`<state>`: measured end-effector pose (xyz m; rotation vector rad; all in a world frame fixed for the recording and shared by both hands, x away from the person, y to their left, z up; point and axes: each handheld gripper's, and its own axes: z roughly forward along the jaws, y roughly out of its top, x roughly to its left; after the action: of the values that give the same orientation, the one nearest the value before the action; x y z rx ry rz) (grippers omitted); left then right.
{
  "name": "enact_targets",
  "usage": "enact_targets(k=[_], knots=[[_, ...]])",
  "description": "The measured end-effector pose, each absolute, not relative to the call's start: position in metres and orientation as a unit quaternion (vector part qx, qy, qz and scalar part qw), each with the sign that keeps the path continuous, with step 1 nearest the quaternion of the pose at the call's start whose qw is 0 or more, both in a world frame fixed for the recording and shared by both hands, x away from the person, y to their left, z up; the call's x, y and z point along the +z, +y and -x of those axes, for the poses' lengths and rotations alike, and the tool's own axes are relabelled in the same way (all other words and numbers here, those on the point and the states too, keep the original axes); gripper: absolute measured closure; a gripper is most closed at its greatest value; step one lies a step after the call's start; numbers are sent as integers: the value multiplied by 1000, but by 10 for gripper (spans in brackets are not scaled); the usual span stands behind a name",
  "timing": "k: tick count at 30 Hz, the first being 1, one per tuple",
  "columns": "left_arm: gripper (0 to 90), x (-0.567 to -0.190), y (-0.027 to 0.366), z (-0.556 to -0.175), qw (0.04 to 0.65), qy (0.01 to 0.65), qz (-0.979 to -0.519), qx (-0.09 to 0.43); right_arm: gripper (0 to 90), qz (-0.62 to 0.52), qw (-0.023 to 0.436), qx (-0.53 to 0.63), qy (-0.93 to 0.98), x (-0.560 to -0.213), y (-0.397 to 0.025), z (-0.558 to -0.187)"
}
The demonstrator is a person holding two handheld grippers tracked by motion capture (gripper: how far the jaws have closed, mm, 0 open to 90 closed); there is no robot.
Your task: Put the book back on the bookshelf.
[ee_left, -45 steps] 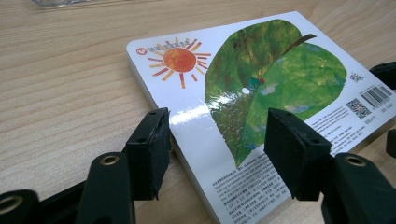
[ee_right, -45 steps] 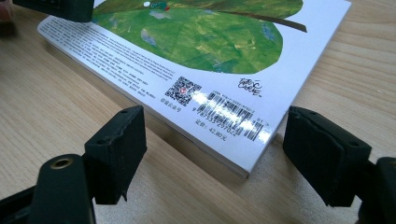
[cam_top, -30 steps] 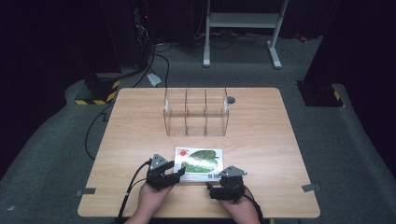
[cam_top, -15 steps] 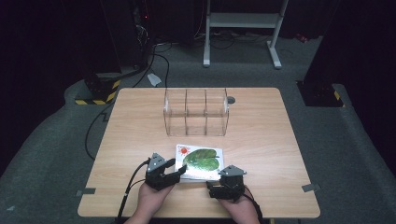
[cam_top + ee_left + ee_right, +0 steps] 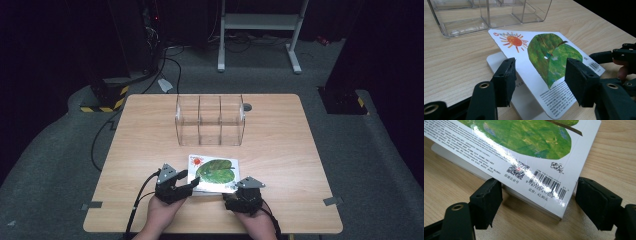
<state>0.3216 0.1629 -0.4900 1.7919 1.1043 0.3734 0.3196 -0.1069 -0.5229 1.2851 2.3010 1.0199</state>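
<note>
A picture book [image 5: 212, 172] with a green leaf and an orange sun on its cover lies near the table's front edge. Its cover [image 5: 541, 52] rests askew over a white slab [image 5: 496, 61] beneath it. My left gripper [image 5: 184, 186] is at the book's near left corner, and its jaws [image 5: 540, 67] stand open on either side of the cover's lower edge. My right gripper [image 5: 232, 194] is at the near right corner. Its jaws [image 5: 539, 188] are open too and straddle the barcode corner [image 5: 549, 186] without pressing on it.
A clear plastic organizer [image 5: 210, 120] with three compartments stands past the book at the middle of the wooden table [image 5: 280, 150]. A small dark disc [image 5: 248, 107] lies by its far right corner. Cables trail off the table's left side.
</note>
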Motion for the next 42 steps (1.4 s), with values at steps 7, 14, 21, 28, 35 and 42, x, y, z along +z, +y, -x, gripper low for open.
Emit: enact_targets(k=[7, 14, 21, 28, 35, 42], knots=[[416, -494, 165, -325, 478, 454, -738, 145, 218, -451, 158, 357, 803, -523, -107, -320], [389, -498, 169, -330, 477, 465, -735, 128, 227, -451, 160, 358, 802, -523, -107, -320], [399, -505, 166, -348, 478, 483, -729, 78, 229, -453, 160, 357, 801, -523, -107, -319], [408, -508, 159, -351, 472, 465, -746, 62, 229, -451, 162, 356, 802, -523, -107, -319], [478, -505, 162, -351, 474, 454, -752, 61, 227, -449, 163, 354, 804, -523, -106, -319], [571, -507, 164, -349, 466, 436, -766, 76, 237, -439, 174, 340, 813, -523, -105, -317]])
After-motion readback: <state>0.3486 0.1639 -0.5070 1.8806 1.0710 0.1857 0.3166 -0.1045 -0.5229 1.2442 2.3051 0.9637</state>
